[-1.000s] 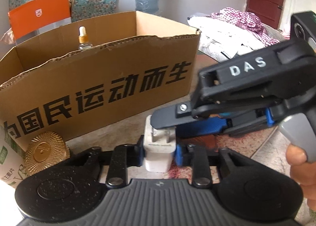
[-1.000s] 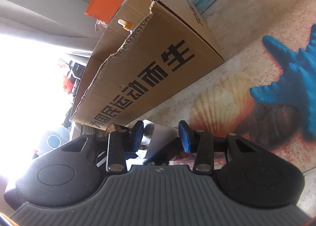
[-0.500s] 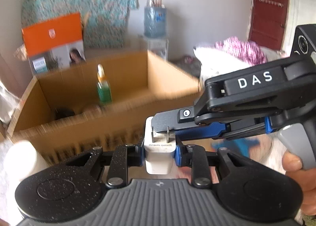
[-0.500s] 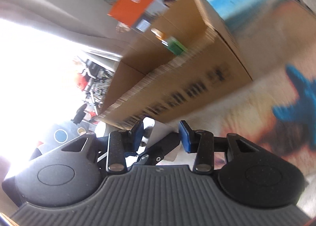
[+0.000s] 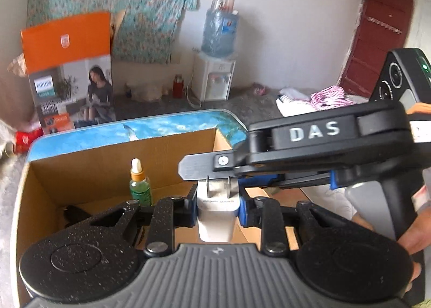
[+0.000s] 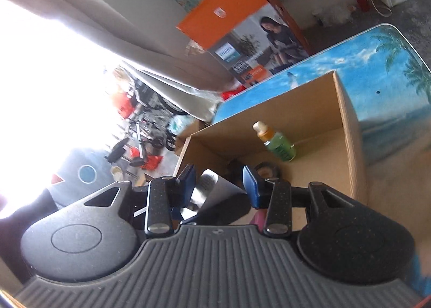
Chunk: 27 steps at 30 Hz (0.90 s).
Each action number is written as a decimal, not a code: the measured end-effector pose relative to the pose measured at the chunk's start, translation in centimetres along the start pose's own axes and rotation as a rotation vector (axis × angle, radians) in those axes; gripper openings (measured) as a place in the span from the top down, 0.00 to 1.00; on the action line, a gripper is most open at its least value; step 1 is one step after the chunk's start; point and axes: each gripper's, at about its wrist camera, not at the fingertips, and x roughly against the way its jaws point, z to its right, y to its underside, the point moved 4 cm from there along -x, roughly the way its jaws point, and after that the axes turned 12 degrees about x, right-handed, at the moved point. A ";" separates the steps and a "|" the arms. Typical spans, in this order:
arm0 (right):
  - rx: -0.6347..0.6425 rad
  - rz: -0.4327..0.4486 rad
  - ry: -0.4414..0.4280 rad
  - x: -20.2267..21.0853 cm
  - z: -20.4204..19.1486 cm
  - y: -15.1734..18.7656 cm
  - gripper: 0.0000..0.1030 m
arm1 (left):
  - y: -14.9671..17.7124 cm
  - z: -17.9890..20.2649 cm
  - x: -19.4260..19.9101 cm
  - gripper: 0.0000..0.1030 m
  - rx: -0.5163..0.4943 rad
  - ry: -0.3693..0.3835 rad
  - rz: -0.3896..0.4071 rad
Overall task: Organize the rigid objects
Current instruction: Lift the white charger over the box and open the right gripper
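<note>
A white charger plug (image 5: 216, 211) with two metal prongs is clamped between the blue pads of my left gripper (image 5: 216, 204), which is shut on its sides. From the right, my right gripper (image 5: 215, 176) lies rolled on its side across the plug's pronged end. In the right wrist view the same plug (image 6: 215, 192) fills the gap between that gripper's (image 6: 218, 182) pads. Both hang just over the near rim of an open cardboard box (image 5: 80, 173). A green dropper bottle (image 5: 140, 186) stands upright inside the box.
A dark round object (image 6: 266, 170) lies on the box floor near the bottle (image 6: 280, 143). The box (image 6: 347, 130) sits on a beach-print table (image 6: 377, 65). An orange carton (image 5: 67, 71) stands behind it, a water dispenser (image 5: 218, 65) by the far wall. A person's hand (image 5: 412, 240) holds the right gripper.
Both grippers have risen together with the plug, from table level in front of the box to above its rim. The inside of the box has come into view.
</note>
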 end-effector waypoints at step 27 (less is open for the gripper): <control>0.114 -0.015 0.147 -6.3 6.2 -4.6 0.63 | -2.7 -3.2 -11.0 0.57 0.140 -0.086 -0.143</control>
